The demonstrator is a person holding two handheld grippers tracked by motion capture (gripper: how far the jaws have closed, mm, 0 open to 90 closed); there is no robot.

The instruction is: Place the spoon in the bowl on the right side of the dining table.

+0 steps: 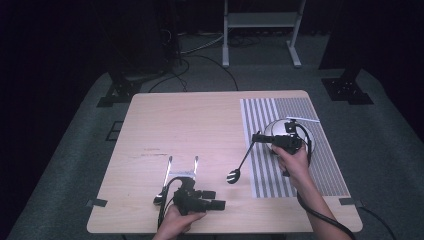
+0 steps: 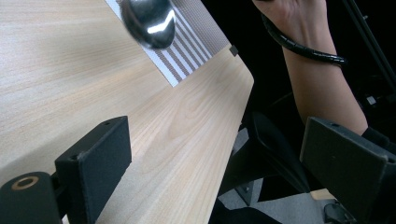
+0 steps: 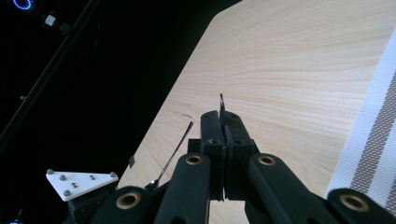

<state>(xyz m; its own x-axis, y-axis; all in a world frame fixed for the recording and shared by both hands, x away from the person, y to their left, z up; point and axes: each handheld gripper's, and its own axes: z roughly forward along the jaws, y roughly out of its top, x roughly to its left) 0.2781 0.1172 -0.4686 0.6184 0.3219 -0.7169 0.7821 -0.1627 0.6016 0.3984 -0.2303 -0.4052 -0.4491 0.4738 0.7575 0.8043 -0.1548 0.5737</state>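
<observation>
1. The surface [image 1: 200,125] is a pale wood top in the middle of the high view, ringed by grey carpet and dark surroundings.
2. A striped mat [image 1: 280,150] covers the right part of the surface; a white bowl [image 1: 310,134] sits on it, partly behind the right hand.
3. The right claw [image 1: 257,138], right of centre in the high view, is clenched on the handle end of a black ladle [image 1: 239,166]. In the right gripper view its jaws stand pressed together on the thin handle edge [image 3: 222,105].
4. The ladle slants down and left from the claw; its bowl end is at centre frame, just left of the mat's edge. In the left gripper view the shiny bowl [image 2: 148,21] shows at top centre.
5. The left claw [image 1: 216,199], at the lower centre of the high view, is released, with nothing between its wide-apart jaws.
6. Two metal utensils [image 1: 167,172] lie side by side just above the left hand.
</observation>
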